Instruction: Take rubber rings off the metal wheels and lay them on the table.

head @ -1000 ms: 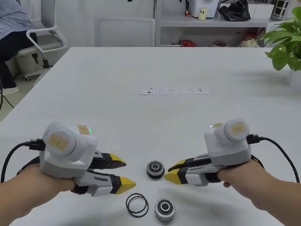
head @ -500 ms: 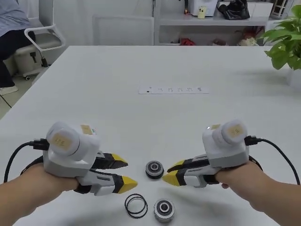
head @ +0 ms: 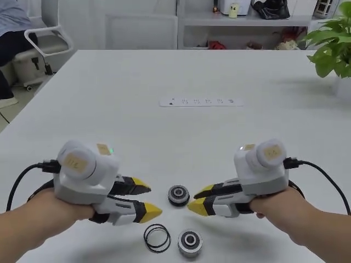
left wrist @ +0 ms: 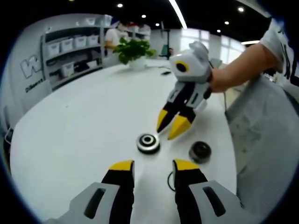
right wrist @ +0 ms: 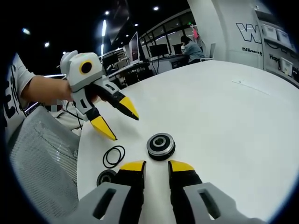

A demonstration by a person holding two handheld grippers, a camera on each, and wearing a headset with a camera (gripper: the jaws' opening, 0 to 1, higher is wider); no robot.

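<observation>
Black rubber rings (head: 157,238), silver-and-black wheels (head: 179,195), white table (head: 164,142)

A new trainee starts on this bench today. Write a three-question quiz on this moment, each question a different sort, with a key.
1. True or false: the rubber rings lie on the table.
2. What lies between the left gripper and the right gripper? A) a metal wheel B) the rubber rings
3. How many metal wheels are on the table?
Key: 1 true; 2 A; 3 two.
</observation>
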